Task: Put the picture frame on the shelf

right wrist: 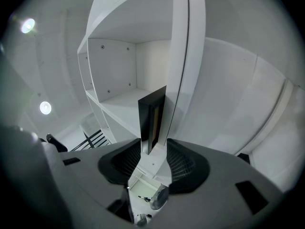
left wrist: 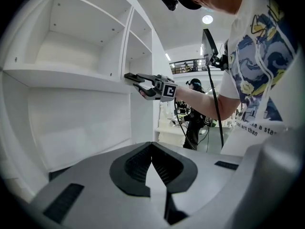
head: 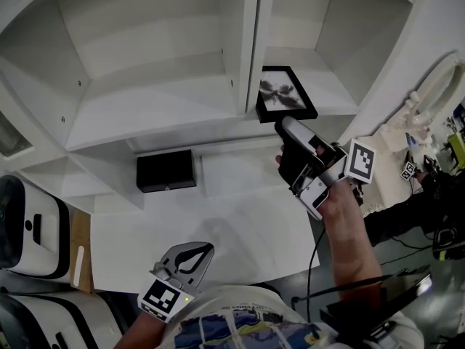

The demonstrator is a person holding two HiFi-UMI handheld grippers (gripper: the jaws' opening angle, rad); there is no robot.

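Right gripper view shows the right claw [right wrist: 153, 149] released, jaws apart on either side of the frame's [right wrist: 151, 120] near edge. The frame stands on the shelf [right wrist: 121, 99], just beside the divider [right wrist: 183, 56]. Left claw [left wrist: 152, 144] is clenched, empty.

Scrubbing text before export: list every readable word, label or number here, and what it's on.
"art than": print on the person's shirt, left gripper view; the line above it is cut off.
Shirt print in head view: too blurred to read.
Marker cubes: square patterns only, no characters.
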